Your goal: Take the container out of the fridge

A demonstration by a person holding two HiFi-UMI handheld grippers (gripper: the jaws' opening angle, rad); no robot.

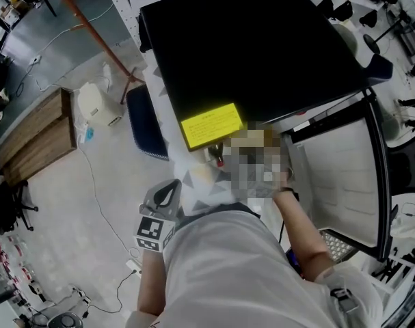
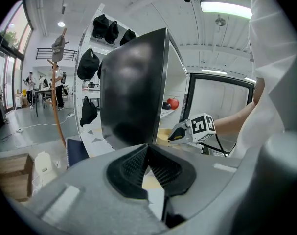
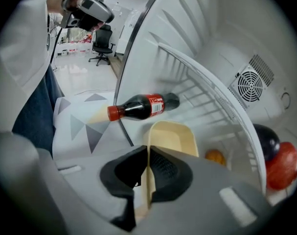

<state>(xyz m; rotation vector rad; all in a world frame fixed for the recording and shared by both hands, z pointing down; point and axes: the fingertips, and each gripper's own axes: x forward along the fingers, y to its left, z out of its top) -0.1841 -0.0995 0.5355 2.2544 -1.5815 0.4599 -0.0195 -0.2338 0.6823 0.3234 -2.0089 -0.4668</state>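
Black fridge [image 1: 248, 46] fills the upper centre, door wide for reach. Inside it, low centre of the right gripper view, sits the cream container [image 3: 176, 136], right tongs [image 3: 148, 153] pinching its near wall, I'd say to draw it out. Left tongs [image 2: 148, 148] wait outside, pressed together, empty. Red label on the cola bottle [image 3: 138, 106], yellow sticker [image 1: 210, 125] on the fridge top: print too small to read.

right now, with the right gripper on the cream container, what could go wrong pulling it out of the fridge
1. The right gripper pinches only one thin wall of the container, so it may tilt or slip when lifted.
2. The bottle lies on its side just beyond the container; a nudge could roll it off the shelf.
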